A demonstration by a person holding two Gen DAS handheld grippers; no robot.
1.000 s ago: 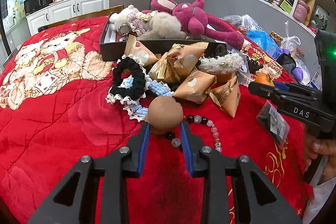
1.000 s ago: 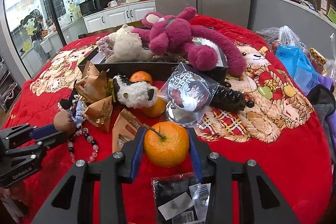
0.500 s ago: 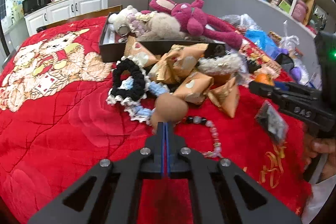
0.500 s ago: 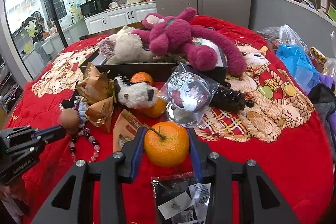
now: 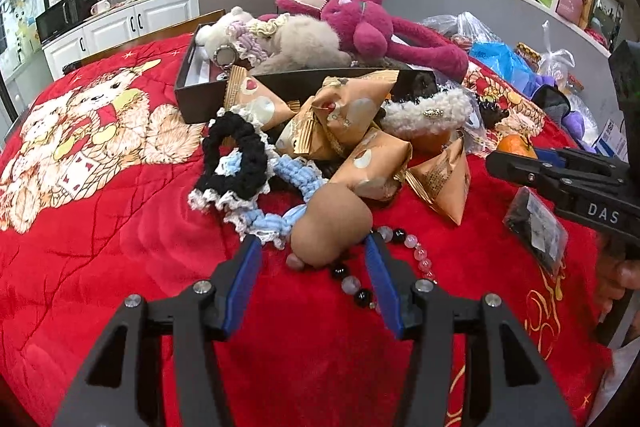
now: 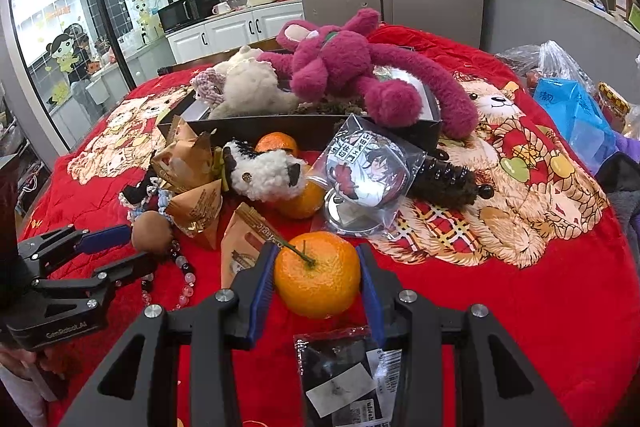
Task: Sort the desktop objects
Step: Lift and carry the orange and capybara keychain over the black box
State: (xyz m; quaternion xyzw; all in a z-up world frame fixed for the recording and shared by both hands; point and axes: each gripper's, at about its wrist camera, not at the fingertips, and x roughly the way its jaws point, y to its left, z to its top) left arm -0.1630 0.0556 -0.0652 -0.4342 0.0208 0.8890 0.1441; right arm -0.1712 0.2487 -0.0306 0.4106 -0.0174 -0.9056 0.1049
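Red blanket (image 5: 100,247) with bear prints covers the table, kitchen cabinets and a grey fridge behind. Left wrist view, left to right: black scrunchie (image 5: 236,155) over a blue scrunchie (image 5: 296,171), brown paper packets (image 5: 352,115) piled in front of a black box (image 5: 188,95) holding a beige plush (image 5: 304,43) and a magenta plush (image 5: 360,23). Left gripper (image 5: 310,249) has jaws spread and opening; a brown kiwi (image 5: 332,223) sits between the tips, right pad just beside it, left pad apart, so no pinch. Bead bracelet (image 5: 416,247) lies under and right of the kiwi. Further right a small black packet (image 5: 536,223) lies flat beside the other tool.

Right wrist view, left to right: left gripper at the left edge by the kiwi and beads, packets, a white fluffy clip (image 6: 264,171), a bagged badge (image 6: 368,167), a black hair claw (image 6: 452,179), a blue bag (image 6: 580,115) at far right. Right gripper (image 6: 316,267) pinches an orange (image 6: 316,275), both blue pads on its sides, the orange resting on the blanket. Black packet lies just under that tool
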